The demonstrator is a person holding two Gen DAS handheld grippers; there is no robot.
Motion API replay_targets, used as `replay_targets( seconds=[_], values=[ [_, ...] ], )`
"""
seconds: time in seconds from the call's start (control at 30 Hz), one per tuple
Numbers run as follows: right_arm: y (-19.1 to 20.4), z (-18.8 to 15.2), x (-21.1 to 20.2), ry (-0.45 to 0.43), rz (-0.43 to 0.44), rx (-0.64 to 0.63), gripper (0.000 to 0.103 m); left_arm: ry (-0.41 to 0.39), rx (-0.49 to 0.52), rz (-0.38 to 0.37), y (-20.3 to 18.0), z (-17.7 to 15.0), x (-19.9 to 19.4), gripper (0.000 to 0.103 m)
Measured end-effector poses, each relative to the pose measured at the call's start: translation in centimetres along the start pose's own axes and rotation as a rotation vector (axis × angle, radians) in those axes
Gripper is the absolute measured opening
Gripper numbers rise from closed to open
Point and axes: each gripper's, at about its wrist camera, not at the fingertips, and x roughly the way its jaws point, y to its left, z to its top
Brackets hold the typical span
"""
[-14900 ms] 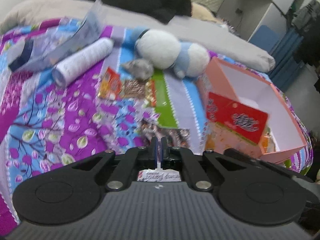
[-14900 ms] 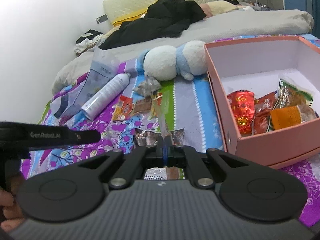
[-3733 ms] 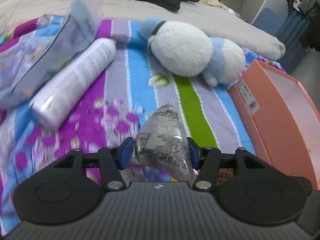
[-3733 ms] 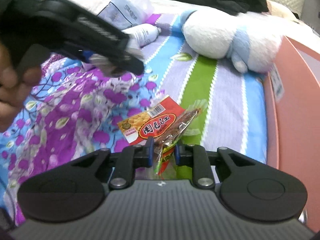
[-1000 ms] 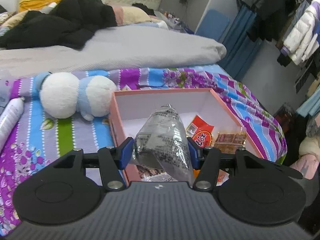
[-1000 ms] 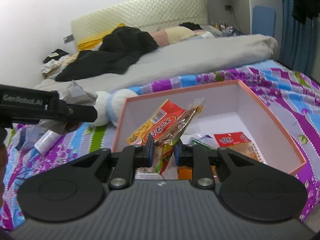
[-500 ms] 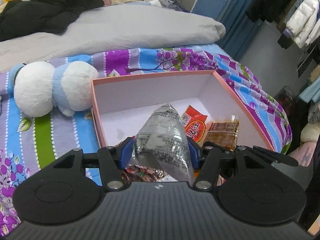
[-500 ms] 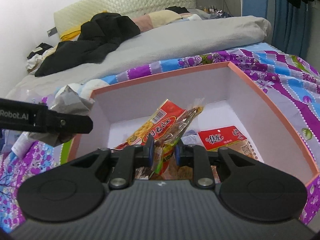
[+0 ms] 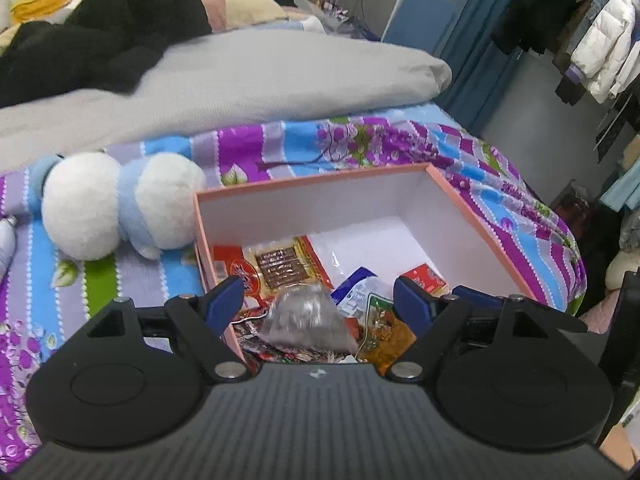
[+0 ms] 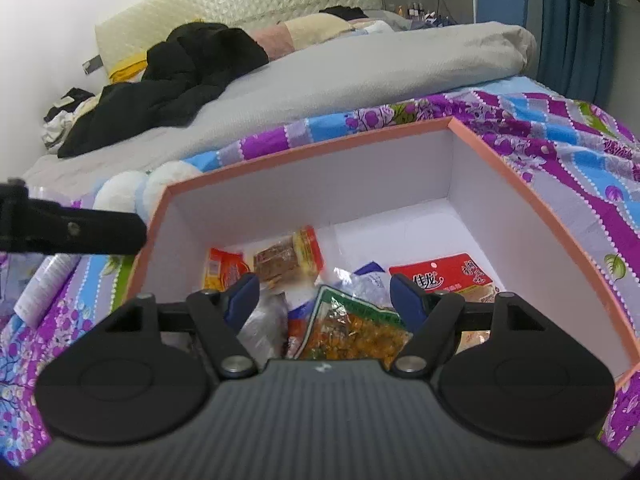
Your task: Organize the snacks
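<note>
The pink box [image 9: 312, 182] [image 10: 304, 148] lies on the patterned bedspread with several snack packets inside. My left gripper [image 9: 318, 300] hangs over its near left corner, jaws opening. The silver packet [image 9: 308, 320] lies blurred below and between them, with neither pad touching it. My right gripper [image 10: 324, 300] is over the box's near side, jaws opening with nothing in them. The red-yellow packet [image 10: 226, 268] and the brown snack packet [image 10: 292, 260] lie at the box's left. A left finger [image 10: 80, 232] pokes in from the left.
A white and blue plush toy [image 9: 116, 204] lies just left of the box. A white bottle [image 10: 44, 280] is further left. Behind are a grey duvet [image 9: 240, 76] and black clothing [image 9: 100, 40]. The bed's edge drops off right of the box, near hanging clothes [image 9: 600, 40].
Both grippers came down closer over the box and opened. The silver packet left the left jaws. The red-yellow and brown packets left the right jaws and now lie in the box.
</note>
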Motion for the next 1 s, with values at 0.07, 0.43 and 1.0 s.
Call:
replay_targets(
  seconds=[0.07,0.43,1.0],
  values=[
    [0.1,0.4,-1.1,-0.023,0.003,0.004,0.074,-0.018,0.001,0.001,-0.3,0.3,-1.5,0.085],
    [2.2,2.1,-8.5,-0.148,0.027,-0.015,0.074,-0.148,0.024,0.017,-2.5,0.1,-11.3,0.085],
    [5.1,-0.6,-20.2,-0.294,0.035,-0.019,0.074,-0.280,0.065,-0.013,-4.3,-6.1,-25.7,0.085]
  ],
)
